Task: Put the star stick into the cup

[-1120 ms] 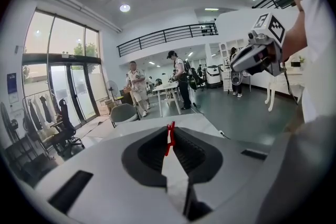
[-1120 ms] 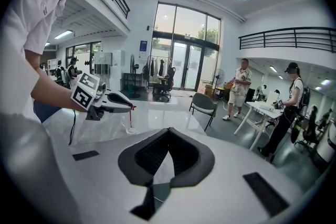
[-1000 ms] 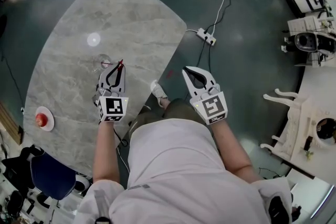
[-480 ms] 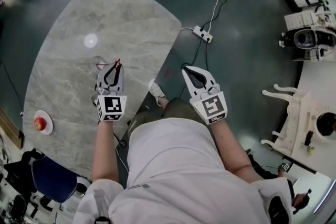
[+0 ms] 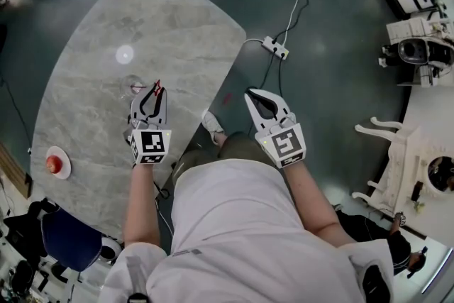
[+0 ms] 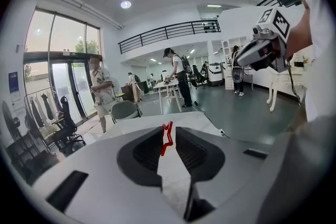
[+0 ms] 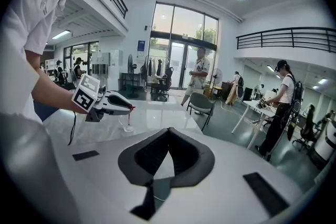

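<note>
In the left gripper view, the red star stick (image 6: 167,138) stands pinched between the jaws, star end up. In the head view my left gripper (image 5: 157,87) is shut on it over the grey marble table (image 5: 163,25), its tip just right of the clear cup (image 5: 134,86). From the right gripper view, the stick (image 7: 129,116) hangs from the left gripper (image 7: 129,108) down to the cup (image 7: 127,126); whether its end is inside I cannot tell. My right gripper (image 5: 250,93) is shut and empty, over the floor to the table's right.
A white plate with a red object (image 5: 56,162) sits near the table's left edge, and a white disc (image 5: 125,54) lies beyond the cup. A power strip (image 5: 276,48) and its cable lie on the floor. White furniture (image 5: 397,152) stands at right.
Almost nothing differs. The left gripper, still holding the stick, has shifted a little toward the cup. The right gripper has stayed put.
</note>
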